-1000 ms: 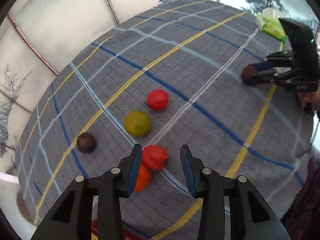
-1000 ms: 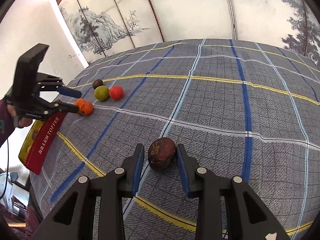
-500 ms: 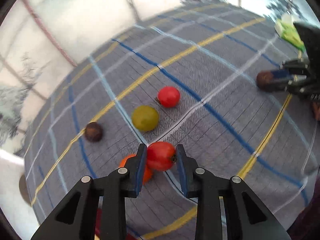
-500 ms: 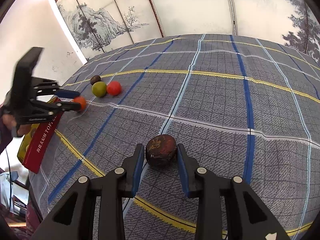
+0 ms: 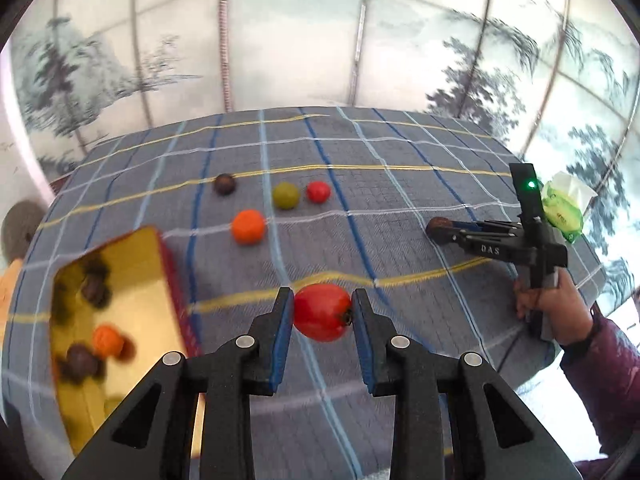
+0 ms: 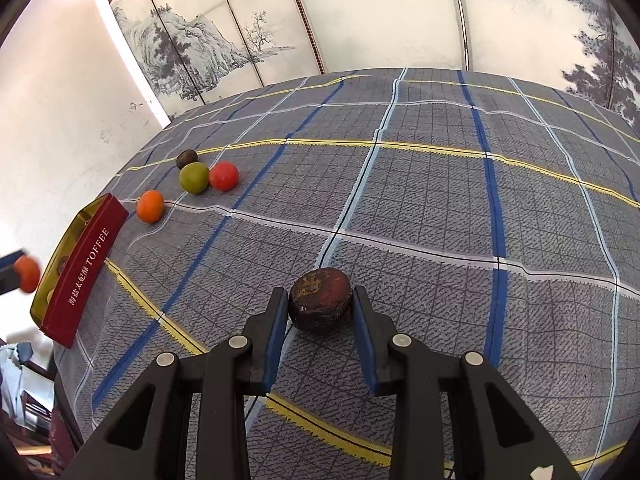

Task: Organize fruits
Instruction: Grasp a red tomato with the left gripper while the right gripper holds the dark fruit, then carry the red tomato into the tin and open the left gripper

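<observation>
Left wrist view, near to far: my left tongs (image 5: 323, 312) were clamped on a red tomato-like fruit (image 5: 322, 312), both pads pressed on its sides, stem end against the right pad. It looked to be held clear of the cloth, though I couldn't confirm that from this angle. The open gold-lined toffee box (image 5: 120, 280) sat just left of those tongs, near the table's left edge, already holding several dark fruits and an orange one, blurred. That's the relation that matters: box lay down-left of the held fruit, close, with its long axis running roughly toward me, so I judged the drop needed only a short swing left. Left hand was clearly the nearer one to the box.

Further out on the plaid cloth (image 5: 400, 208): an orange fruit (image 5: 248, 227), then a row toward the far edge of dark fruit (image 5: 224, 183), green fruit (image 5: 286, 195), small red fruit (image 5: 318, 191). All loose, apart from the box.

Right wrist view: my right tongs (image 6: 321, 312) were clamped on a dark brown wrinkled fruit (image 6: 321, 300), which looked to rest on the cloth near the table's right side, well apart from the box. The box showed as a red side wall near the table's left edge. Right-hand fruit had the whole table width to cross, so I'd expect left to deliver first.

Green tissue pack (image 5: 562, 208) sat at the far-right edge, not involved.
</observation>
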The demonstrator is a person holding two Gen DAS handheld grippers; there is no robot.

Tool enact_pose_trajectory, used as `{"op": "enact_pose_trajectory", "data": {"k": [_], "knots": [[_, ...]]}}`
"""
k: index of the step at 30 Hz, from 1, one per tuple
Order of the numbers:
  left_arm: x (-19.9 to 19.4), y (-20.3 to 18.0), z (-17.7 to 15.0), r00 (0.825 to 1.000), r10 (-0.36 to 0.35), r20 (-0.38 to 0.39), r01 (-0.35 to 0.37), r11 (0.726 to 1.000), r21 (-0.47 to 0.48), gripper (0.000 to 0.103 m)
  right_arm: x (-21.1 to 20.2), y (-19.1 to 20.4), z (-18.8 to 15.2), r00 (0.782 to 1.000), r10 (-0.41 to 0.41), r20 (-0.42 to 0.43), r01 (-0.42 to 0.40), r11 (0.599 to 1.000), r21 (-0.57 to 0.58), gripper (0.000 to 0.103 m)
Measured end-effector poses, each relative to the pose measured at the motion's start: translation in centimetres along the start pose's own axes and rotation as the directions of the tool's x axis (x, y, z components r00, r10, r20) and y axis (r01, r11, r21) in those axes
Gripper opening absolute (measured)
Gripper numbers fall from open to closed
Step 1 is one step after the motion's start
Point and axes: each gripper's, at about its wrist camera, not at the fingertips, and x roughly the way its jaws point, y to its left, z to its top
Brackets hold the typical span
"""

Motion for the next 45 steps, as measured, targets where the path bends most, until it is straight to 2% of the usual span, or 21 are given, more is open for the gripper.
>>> {"op": "enact_pose_trajectory", "data": {"k": [6, 10, 15, 17, 23, 39, 45], "knots": [[-3.7, 3.0, -3.3, 0.997, 0.070, 0.031, -0.066, 0.992, -0.107, 0.031, 0.0, 0.1, 0.0, 1.000, -0.007, -0.001, 0.007, 1.000, -0.005, 0.030], [-5.6, 6.4, -5.5, 0.991, 0.123, 0.048, -0.111, 0.974, -0.195, 0.031, 0.1, 0.3, 0.0, 1.000, -0.016, -0.001, 0.016, 1.000, -0.012, 0.030], [-6.6, 9.3, -7.8, 0.983, 0.183, 0.034, -0.169, 0.954, -0.247, 0.031, 0.1, 0.4, 0.0, 1.000, -0.020, -0.002, 0.020, 1.000, -0.015, 0.030], [-6.6, 9.9, -8.4, 0.977, 0.213, 0.030, -0.200, 0.948, -0.248, 0.031, 0.1, 0.4, 0.0, 1.000, -0.019, -0.002, 0.019, 1.000, -0.014, 0.030], [-6.2, 10.8, -9.3, 0.972, 0.233, 0.027, -0.218, 0.942, -0.256, 0.031, 0.1, 0.4, 0.0, 1.000, -0.025, -0.003, 0.025, 1.000, -0.019, 0.030], [-1.8, 10.9, -9.0, 0.950, 0.313, -0.005, -0.308, 0.931, -0.198, 0.031, 0.2, 0.3, 0.0, 0.999, -0.033, -0.005, 0.033, 0.999, -0.025, 0.030], [-1.1, 10.5, -8.9, 0.926, 0.378, 0.003, -0.373, 0.914, -0.160, 0.032, 0.2, 0.4, 0.1, 0.999, -0.046, -0.007, 0.045, 0.998, -0.036, 0.030]]}}
